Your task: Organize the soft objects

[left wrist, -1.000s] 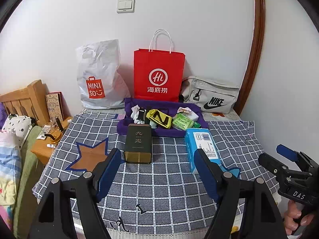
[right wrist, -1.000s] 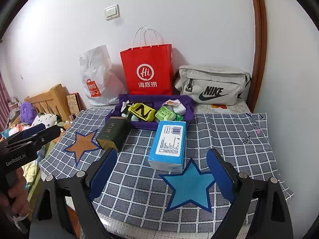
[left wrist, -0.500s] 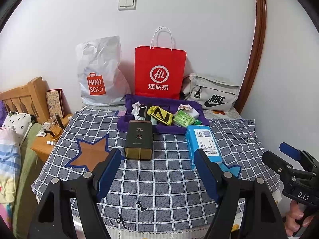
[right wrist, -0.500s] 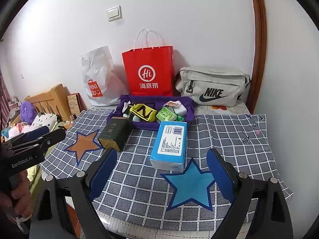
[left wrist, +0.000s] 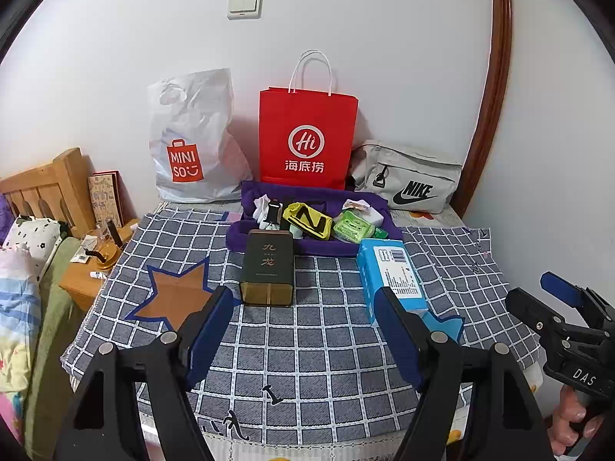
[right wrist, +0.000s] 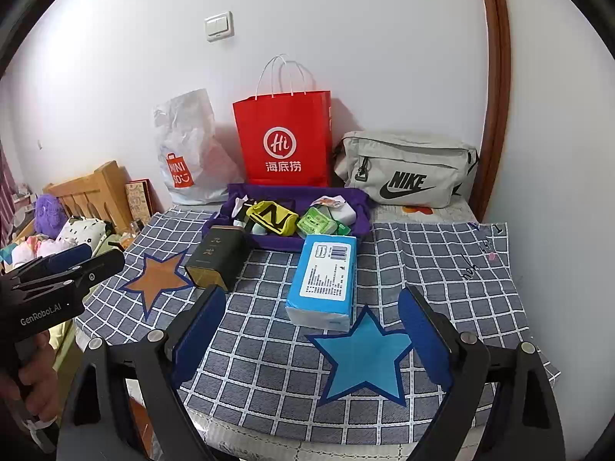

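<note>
Both grippers hang over the near edge of the checked cloth [right wrist: 442, 269], jaws wide apart and holding nothing. The tissue pack [right wrist: 326, 276] (blue, soft, prob. the next thing to sort) lies flat on the cloth just in front of the purple tray [right wrist: 361, 207], one short end almost at the tray wall, the other at the tip of the blue star [right wrist: 365, 353]. Its long axis runs away from the fingers toward the tray, so its long sides face left and right. From the right gripper [right wrist: 311, 330] it sits nearly straight ahead, between the finger lines. From the left gripper [left wrist: 303, 326] it lies off to the right, partly behind the right finger, w/ the dark tin [left wrist: 268, 265] straight ahead instead. So the right hand looks better lined up for the pack; a straight push forward should bracket the pack across its narrow width.
</note>
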### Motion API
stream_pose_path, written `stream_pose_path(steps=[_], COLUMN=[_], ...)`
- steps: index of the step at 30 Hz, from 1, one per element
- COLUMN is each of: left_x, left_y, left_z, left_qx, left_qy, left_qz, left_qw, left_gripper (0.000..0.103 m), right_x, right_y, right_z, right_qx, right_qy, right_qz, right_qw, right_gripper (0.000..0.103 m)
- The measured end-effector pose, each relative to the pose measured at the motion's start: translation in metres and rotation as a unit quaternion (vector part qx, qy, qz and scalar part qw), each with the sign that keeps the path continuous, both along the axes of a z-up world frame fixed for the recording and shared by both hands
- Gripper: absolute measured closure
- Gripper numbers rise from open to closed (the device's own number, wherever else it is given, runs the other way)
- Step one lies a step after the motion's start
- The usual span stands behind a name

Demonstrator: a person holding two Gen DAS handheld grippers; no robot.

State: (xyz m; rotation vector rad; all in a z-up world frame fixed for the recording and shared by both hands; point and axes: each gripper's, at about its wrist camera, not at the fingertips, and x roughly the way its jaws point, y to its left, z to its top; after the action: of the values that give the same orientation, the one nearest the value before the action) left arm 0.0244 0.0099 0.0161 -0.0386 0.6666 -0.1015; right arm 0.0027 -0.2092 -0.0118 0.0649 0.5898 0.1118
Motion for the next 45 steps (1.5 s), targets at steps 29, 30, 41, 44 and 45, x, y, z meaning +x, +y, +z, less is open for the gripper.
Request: stream_pose_path(steps=[29,30,41,44,45], left_x=[-0.0043,-0.0039,-0.0022,-0.0025,-0.0027], left_y=[-0.0010,-0.0018,-0.0027,-0.0019,-0.0021], left_z=[0.0016,0.0020,0.0044,0.0047,0.0043], left_qx=[0.004,0.006,0.005,0.005,0.005], left_qy=[-0.002,-0.003,0.000,0.000,-0.001], left_qz=[-0.003,-0.004,-0.007,-0.005,-0.005], left_qw=[1.0000,1.0000,1.0000,1.0000,1.0000], left_gripper=[0.029,0.029,0.029,0.029,0.029], right_x=[-0.0041,-0.0043,-0.0062,-0.0069,-0.0067], right_y=[0.0007,0.0007,0.0002,-0.0008,-0.0007], right_z=[0.0024,0.0031,0.0050,0.0054,0.0058], right_qx=[0.003,0.002,0.003,0.004,0.004], right_qy=[-0.003,-0.003,-0.004,-0.004,-0.004], right_qz=[0.001,0.000,-0.001,-0.002,-0.003], right_qw=[1.000,1.000,1.000,1.000,1.000], right_gripper=[0.012,0.012,0.012,0.012,0.012])
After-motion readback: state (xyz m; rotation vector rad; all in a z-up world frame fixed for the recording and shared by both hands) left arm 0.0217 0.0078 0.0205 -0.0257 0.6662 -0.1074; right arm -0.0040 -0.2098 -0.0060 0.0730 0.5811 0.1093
